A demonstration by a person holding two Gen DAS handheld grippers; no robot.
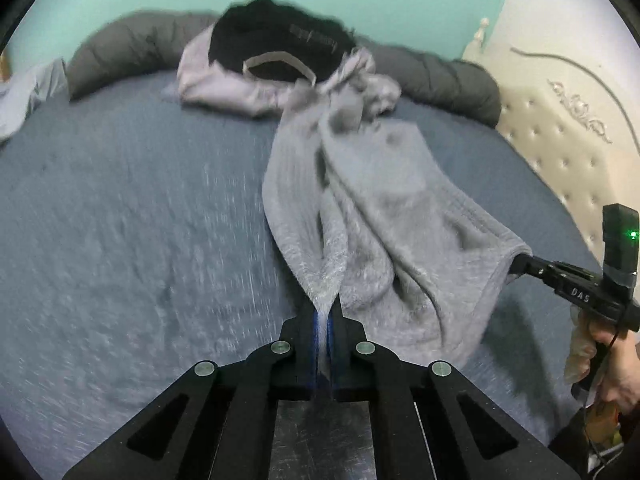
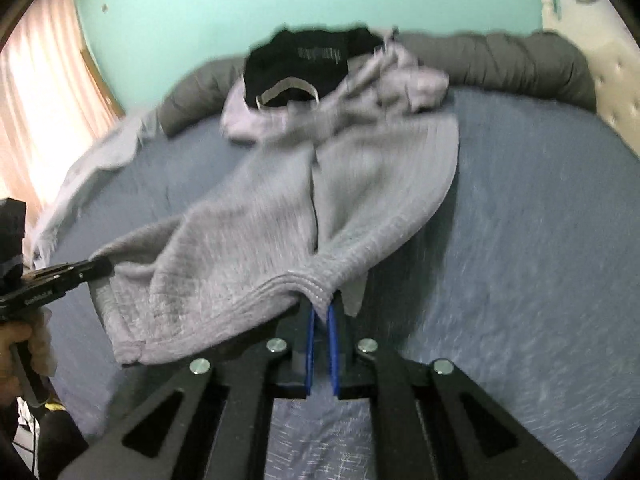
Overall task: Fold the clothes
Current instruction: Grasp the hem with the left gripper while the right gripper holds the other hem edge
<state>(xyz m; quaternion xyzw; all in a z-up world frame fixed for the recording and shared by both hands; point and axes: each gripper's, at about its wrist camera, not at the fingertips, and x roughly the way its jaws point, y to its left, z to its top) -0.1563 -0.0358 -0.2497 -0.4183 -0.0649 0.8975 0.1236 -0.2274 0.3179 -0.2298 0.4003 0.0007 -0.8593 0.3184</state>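
A grey knit garment (image 1: pixel 360 200) stretches across the blue bed sheet (image 1: pixel 120 220) from the clothes pile toward me. My left gripper (image 1: pixel 325 308) is shut on one corner of its near edge. At the right of the left wrist view, my right gripper (image 1: pixel 520 262) pinches the other corner. In the right wrist view the grey garment (image 2: pixel 260 232) hangs lifted, its ribbed hem clamped in my right gripper (image 2: pixel 322 304). My left gripper (image 2: pixel 102 266) holds the hem at the far left, with a hand on its handle.
A pile of clothes with a black garment (image 1: pixel 276 44) on a pale lilac one (image 1: pixel 224 88) lies at the far side. A dark grey rolled duvet (image 1: pixel 440 76) lines the teal wall. The cream tufted headboard (image 1: pixel 568 120) stands right; a curtain (image 2: pixel 40 100) hangs left.
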